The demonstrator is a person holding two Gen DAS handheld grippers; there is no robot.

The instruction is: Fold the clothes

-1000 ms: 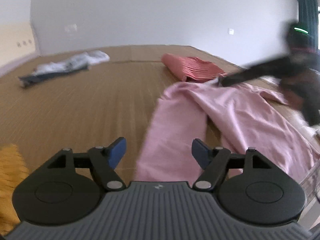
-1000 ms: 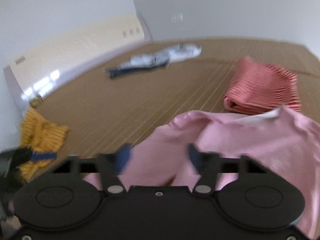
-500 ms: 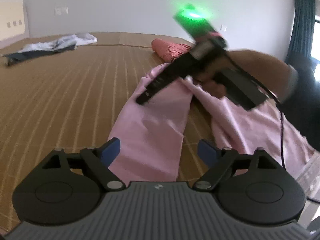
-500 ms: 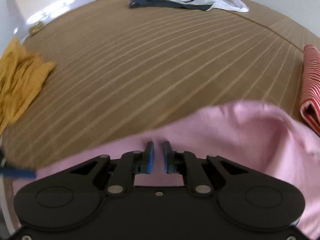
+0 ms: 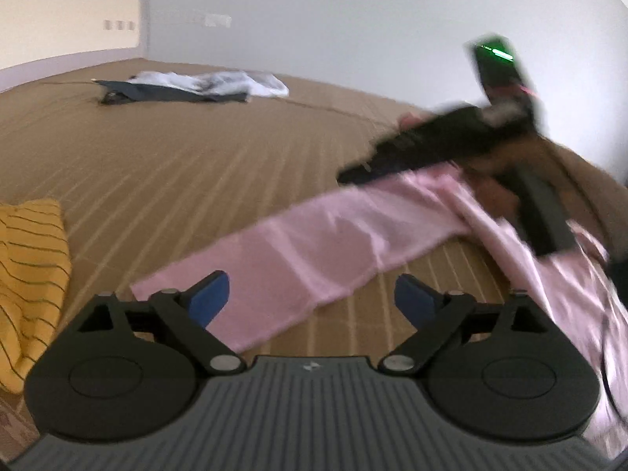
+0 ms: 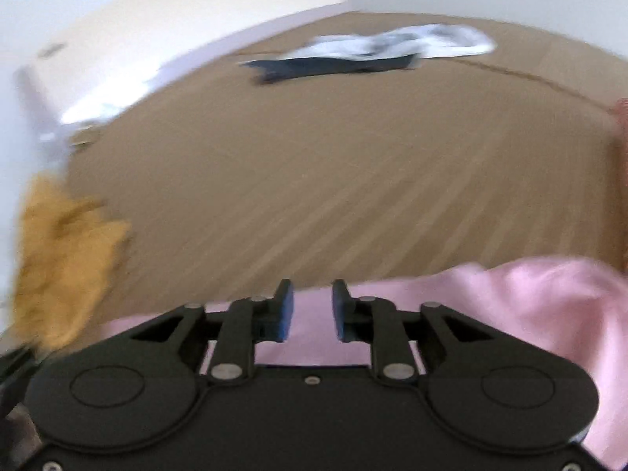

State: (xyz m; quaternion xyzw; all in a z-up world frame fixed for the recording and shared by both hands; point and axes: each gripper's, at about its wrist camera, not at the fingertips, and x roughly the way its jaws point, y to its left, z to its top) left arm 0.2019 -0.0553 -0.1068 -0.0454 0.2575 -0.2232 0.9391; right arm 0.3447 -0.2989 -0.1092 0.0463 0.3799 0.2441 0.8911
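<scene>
A pink garment (image 5: 333, 243) lies on the brown woven mat (image 5: 176, 165), one long sleeve stretched toward my left gripper (image 5: 310, 300). That gripper hovers open just short of the sleeve's end, nothing between its blue pads. The right gripper (image 5: 347, 174), blurred and held by a hand (image 5: 510, 168), hangs just above the sleeve's upper part. In the right wrist view my right gripper (image 6: 313, 310) has its jaws a narrow gap apart, with pink garment (image 6: 510, 306) under and behind them and no cloth visibly pinched.
A yellow striped garment (image 5: 27, 274) lies at the near left, also blurred in the right wrist view (image 6: 59, 251). White and dark clothes (image 5: 188, 88) lie far across the mat (image 6: 333, 165). A wall borders the mat's far side.
The right gripper's jaws have parted slightly and it has swung up and left above the sleeve. My left gripper has turned left, still open; the yellow garment has come into its view.
</scene>
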